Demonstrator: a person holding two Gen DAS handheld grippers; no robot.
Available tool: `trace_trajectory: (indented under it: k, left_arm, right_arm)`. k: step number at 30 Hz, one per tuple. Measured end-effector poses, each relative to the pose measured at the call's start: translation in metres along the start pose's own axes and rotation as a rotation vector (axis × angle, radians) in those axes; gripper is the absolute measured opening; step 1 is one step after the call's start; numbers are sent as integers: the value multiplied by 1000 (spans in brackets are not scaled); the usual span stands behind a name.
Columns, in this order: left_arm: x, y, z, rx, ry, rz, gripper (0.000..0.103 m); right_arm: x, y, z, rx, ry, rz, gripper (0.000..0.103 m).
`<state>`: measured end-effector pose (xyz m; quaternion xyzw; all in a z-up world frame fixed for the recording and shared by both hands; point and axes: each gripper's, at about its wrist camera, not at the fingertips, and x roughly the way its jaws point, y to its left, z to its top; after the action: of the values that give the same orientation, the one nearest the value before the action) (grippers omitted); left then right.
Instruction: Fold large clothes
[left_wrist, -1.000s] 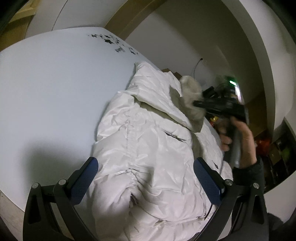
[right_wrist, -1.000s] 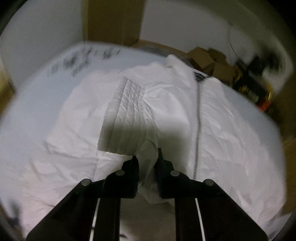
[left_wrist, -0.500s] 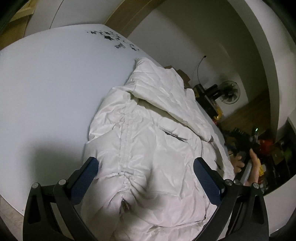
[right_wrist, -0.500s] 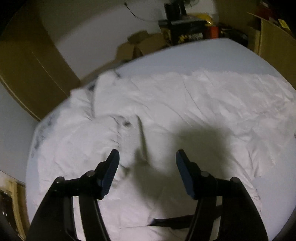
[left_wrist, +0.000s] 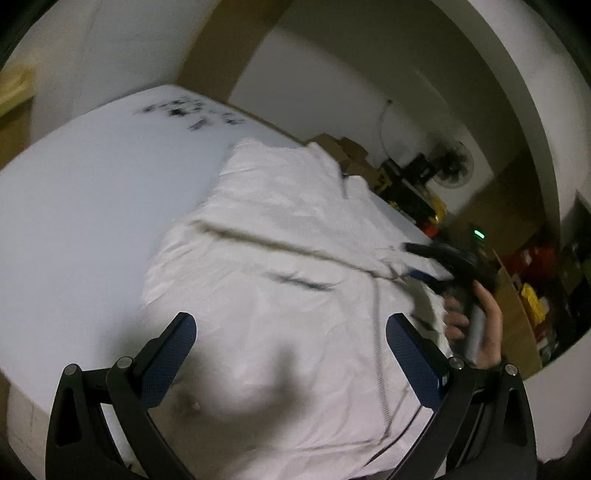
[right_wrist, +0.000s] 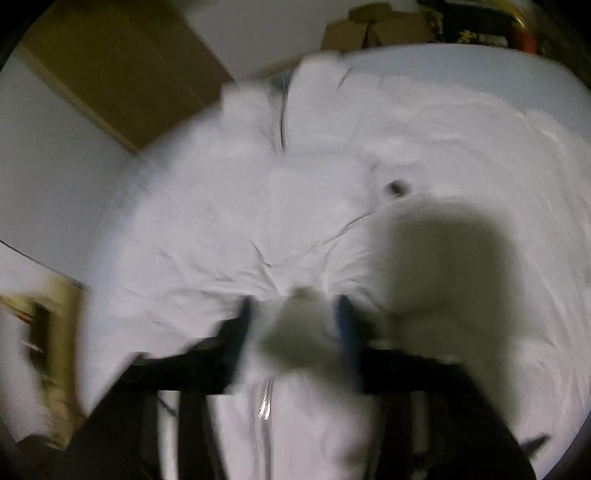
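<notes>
A large white puffy jacket (left_wrist: 280, 280) lies spread on a white table (left_wrist: 81, 206), its zipper (left_wrist: 378, 354) running toward me. My left gripper (left_wrist: 291, 343) is open and hovers above the jacket's near part, holding nothing. My right gripper (left_wrist: 424, 262) shows at the jacket's right edge in a hand. In the blurred right wrist view my right gripper (right_wrist: 295, 317) has a bunch of the white jacket (right_wrist: 303, 206) between its fingers, which stand partly apart; the zipper (right_wrist: 265, 402) runs below it.
Black marks (left_wrist: 184, 110) are on the table's far end. Cardboard boxes (left_wrist: 343, 151), a fan (left_wrist: 452, 166) and cluttered shelves (left_wrist: 535, 295) stand behind and to the right. The table's near left edge (left_wrist: 22, 387) is close.
My right gripper, shut on fabric a second ago, let go, opened, and has come back onto the jacket's right edge with fabric between its fingers. The folded sleeve now lies flat. My left gripper shifted slightly.
</notes>
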<state>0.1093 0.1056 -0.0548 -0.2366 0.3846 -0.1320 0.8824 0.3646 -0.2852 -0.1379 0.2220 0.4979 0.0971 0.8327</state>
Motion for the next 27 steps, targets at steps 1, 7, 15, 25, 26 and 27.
trace_trajectory:
  k: [1,7,15,25,26,27]
  left_arm:
    - [4,-17,8,26,-3,-26,103]
    - [95,-151,46,233,117,-78,103]
    - [298,-274,39,518,221,145,103]
    - [388,-280,7,613,326,300,103]
    - [390,-279,5,623,324,305,103]
    - [390,-277,4,624,321,305,103]
  right_arm:
    - [-25,-15,-1,40,-66,-6,86]
    - [-156,-155,-23,357,-329,-115,86]
    - [-231,-288,-59,602,-374,-326,87]
    - [-274,-393,-67,754,-395,-311,68]
    - [-267,-396,-61,759,-384,-280,67]
    - [-261,-399,-56,767,-377,-252,67]
